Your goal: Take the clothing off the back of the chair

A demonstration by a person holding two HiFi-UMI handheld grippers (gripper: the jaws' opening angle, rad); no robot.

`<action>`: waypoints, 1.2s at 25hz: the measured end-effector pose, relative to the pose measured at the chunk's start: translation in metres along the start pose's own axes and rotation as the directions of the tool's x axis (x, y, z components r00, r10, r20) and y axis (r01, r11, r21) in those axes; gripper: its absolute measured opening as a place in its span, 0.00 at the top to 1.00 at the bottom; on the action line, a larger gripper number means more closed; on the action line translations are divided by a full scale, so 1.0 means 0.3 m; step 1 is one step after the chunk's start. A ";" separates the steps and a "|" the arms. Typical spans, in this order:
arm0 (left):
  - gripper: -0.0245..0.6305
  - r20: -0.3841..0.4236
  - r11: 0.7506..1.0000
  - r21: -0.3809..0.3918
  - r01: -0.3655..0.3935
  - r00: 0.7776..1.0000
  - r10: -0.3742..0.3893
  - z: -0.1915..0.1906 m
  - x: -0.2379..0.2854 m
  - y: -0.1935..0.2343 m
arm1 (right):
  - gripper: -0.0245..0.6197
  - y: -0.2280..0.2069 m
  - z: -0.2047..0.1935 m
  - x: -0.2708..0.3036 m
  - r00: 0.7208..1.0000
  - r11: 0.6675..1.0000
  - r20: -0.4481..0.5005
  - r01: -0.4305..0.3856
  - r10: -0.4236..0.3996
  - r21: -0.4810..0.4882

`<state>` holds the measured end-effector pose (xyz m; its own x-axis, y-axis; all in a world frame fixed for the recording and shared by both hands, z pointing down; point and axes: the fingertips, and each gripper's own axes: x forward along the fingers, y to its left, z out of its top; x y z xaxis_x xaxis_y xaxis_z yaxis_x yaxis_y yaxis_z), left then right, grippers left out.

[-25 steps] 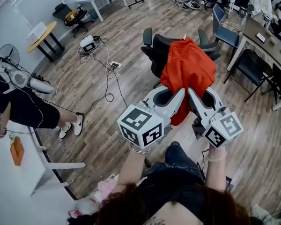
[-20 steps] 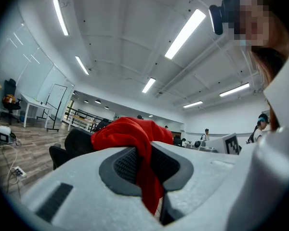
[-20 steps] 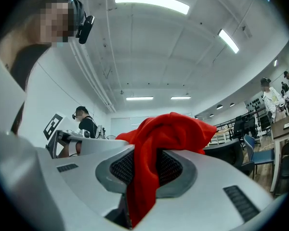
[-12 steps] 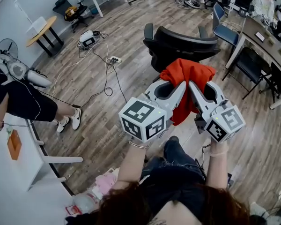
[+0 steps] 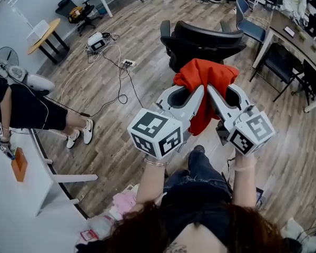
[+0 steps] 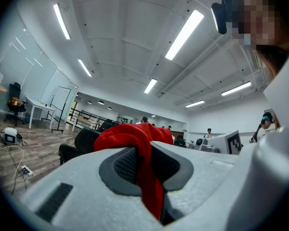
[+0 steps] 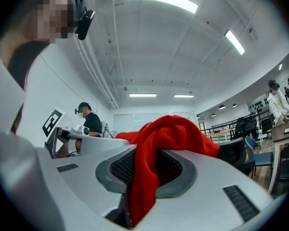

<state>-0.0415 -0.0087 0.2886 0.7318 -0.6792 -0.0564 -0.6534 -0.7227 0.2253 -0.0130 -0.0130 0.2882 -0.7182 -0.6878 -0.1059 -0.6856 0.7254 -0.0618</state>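
The red garment (image 5: 208, 80) hangs bunched in the air just in front of the black office chair (image 5: 203, 36), whose backrest is bare. My left gripper (image 5: 198, 90) is shut on the garment's left fold and my right gripper (image 5: 211, 90) on its right fold, side by side. In the left gripper view, red cloth (image 6: 130, 136) is pinched between the pads of the left gripper (image 6: 144, 153), with the chair (image 6: 79, 143) behind. The right gripper view shows the right gripper (image 7: 145, 165) clamping the cloth (image 7: 176, 129), which drapes over its jaws.
A seated person (image 5: 26, 115) and a white desk (image 5: 16, 188) are at the left. Cables and a power strip (image 5: 127, 64) lie on the wood floor. More chairs (image 5: 284, 70) and a long desk (image 5: 305, 38) stand at the right, and a round table (image 5: 45, 33) at the far left.
The garment has come off the chair's backrest and moved toward me with both grippers. The backrest, covered a second ago, is now bare.
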 end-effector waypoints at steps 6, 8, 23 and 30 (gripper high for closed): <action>0.89 -0.001 1.000 0.016 0.006 1.000 -0.006 0.008 -0.050 -0.011 | 0.84 0.053 0.005 -0.006 1.000 1.000 -0.001 0.015 -0.015 -0.012; 0.89 -0.004 1.000 0.028 0.007 1.000 -0.007 0.007 -0.060 -0.016 | 0.84 0.063 0.005 -0.010 1.000 1.000 -0.001 0.020 -0.020 -0.013; 0.89 0.003 0.999 0.046 -0.002 1.000 0.001 0.024 -0.095 -0.055 | 0.84 0.105 0.027 -0.037 0.999 0.999 -0.023 0.025 -0.026 -0.028; 0.89 -0.001 0.999 0.043 -0.004 1.000 0.004 0.014 -0.078 -0.139 | 0.84 0.095 0.048 -0.120 0.999 0.999 -0.025 0.019 -0.019 -0.035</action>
<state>-0.0321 0.0368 0.2763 0.7291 -0.6823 -0.0542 -0.6644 -0.7245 0.1832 -0.0051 0.0329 0.2760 -0.7074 -0.7023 -0.0797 -0.7026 0.7110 -0.0290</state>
